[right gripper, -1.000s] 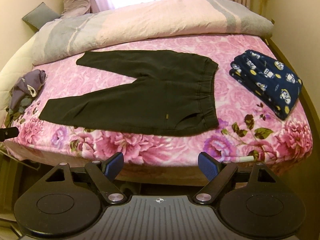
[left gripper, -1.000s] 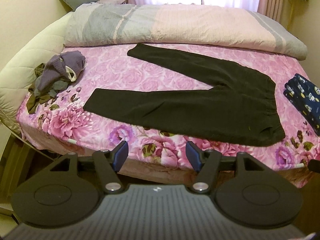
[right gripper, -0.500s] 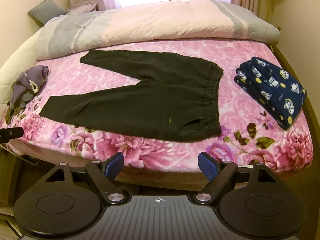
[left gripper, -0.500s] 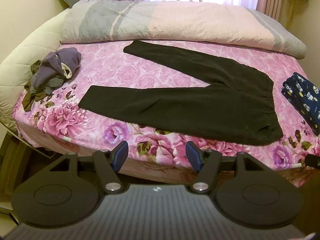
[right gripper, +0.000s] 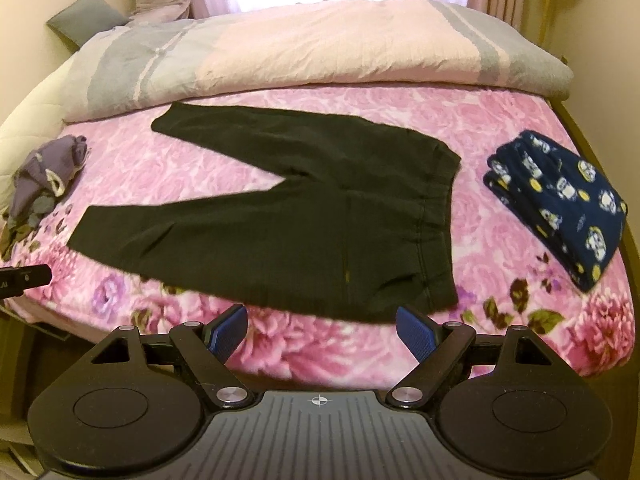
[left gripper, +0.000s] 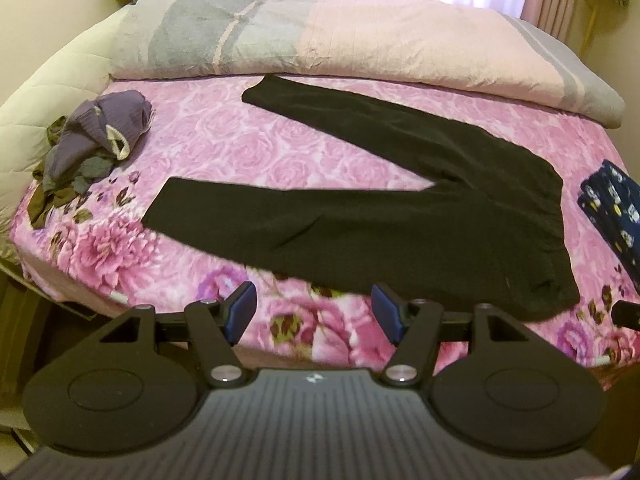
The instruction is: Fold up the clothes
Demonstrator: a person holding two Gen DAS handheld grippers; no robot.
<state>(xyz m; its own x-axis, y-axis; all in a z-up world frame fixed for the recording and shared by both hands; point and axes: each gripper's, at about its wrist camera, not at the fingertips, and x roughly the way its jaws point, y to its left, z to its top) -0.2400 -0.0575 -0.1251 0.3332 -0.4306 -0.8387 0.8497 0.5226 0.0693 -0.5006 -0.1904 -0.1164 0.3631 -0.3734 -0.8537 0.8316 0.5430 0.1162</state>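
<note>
Hovering spread and empty at the near edge of the bed: left gripper (left gripper: 312, 312), right gripper (right gripper: 322, 330).

Blue-padded fingers (left gripper: 240, 312) standing apart on both, pinching nothing, just short of the pink floral bedsheet (left gripper: 224, 152). Lying flat along the near edge: black fabric trousers (left gripper: 400, 216), legs splayed toward the left edge, waistband (right gripper: 434, 216) toward the right. Sitting near the right edge, apart from the waistband: folded navy garment with white and yellow cartoon print (right gripper: 560, 204). Lying bunched at the left edge: purple and olive clothes pile (left gripper: 88, 140). Stretching along the far edge: rolled pink and grey striped duvet (left gripper: 340, 36).
</note>
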